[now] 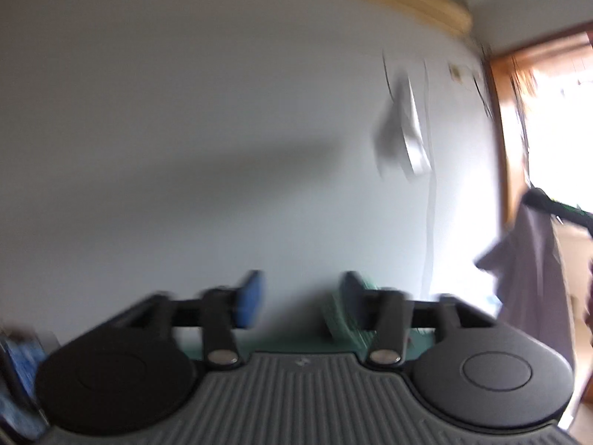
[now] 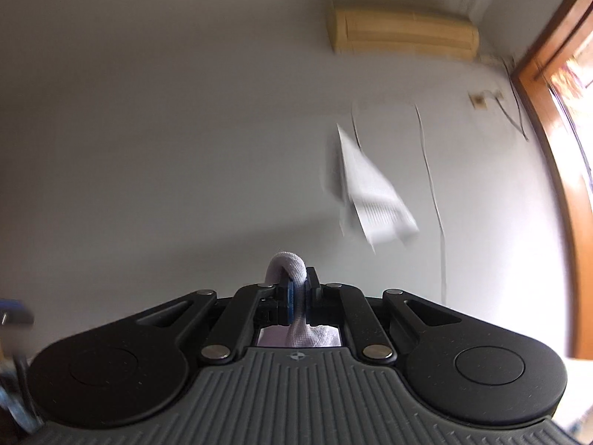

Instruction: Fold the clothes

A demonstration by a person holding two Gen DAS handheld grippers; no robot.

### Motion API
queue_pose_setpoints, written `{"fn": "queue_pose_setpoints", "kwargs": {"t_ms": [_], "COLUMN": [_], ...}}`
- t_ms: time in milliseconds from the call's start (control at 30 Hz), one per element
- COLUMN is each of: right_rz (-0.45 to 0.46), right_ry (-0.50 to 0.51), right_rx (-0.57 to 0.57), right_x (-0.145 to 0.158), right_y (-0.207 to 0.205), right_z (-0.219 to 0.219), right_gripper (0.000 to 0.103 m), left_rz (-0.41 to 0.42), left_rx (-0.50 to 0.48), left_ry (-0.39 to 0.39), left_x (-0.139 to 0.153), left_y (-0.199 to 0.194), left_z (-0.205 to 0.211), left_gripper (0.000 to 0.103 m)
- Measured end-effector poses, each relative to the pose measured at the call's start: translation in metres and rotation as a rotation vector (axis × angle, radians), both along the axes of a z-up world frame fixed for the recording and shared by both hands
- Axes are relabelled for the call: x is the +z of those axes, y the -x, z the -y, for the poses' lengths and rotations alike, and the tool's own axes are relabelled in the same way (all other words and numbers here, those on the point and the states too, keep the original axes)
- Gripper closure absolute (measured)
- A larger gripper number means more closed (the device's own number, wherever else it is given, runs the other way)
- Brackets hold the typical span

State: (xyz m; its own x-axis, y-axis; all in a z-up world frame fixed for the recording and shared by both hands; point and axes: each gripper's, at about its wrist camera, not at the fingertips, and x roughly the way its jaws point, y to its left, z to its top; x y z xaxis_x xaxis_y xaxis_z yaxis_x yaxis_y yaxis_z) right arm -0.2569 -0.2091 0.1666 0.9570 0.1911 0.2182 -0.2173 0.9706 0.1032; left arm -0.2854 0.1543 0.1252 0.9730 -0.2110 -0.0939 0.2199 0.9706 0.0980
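My right gripper (image 2: 296,289) is shut on a fold of pale lilac-white garment (image 2: 289,265); the cloth loops up over the blue pads and hangs down behind the fingers. It points up at a bare wall. My left gripper (image 1: 302,298) is open with nothing between its blue pads (image 1: 249,298), and also faces the wall. At the right edge of the left wrist view the same greyish-lilac garment (image 1: 530,259) hangs down from the right gripper (image 1: 556,205), dark and blurred. Both views are blurred by motion.
A white wall (image 1: 185,111) fills both views. A beige air conditioner (image 2: 404,35) is mounted high on it. A sheet of paper (image 2: 370,196) and thin cables hang on the wall. A wooden door frame (image 2: 556,148) with bright light stands at the right. A green surface (image 1: 281,343) shows low.
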Motion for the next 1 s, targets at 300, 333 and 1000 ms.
{"fn": "queue_pose_setpoints", "kwargs": {"t_ms": [300,333,1000], "right_rz": [-0.242,-0.251,-0.616], "right_ry": [-0.128,-0.124,-0.1], "right_rx": [-0.018,-0.02,-0.452], "right_x": [-0.055,-0.056,-0.16], "right_y": [0.015,0.018,0.007], "right_z": [0.049,0.055,0.169], "right_gripper": [0.098,0.098,0.098], "left_rz": [-0.396,-0.439,-0.826], "left_rx": [-0.246,-0.273,-0.608], "left_ry": [-0.122,-0.136,-0.101], "left_x": [-0.152,-0.169,-0.274], "left_y": [-0.053,-0.058,-0.121], "left_z": [0.063,0.07,0.13], "left_gripper": [0.028,0.027,0.003]}}
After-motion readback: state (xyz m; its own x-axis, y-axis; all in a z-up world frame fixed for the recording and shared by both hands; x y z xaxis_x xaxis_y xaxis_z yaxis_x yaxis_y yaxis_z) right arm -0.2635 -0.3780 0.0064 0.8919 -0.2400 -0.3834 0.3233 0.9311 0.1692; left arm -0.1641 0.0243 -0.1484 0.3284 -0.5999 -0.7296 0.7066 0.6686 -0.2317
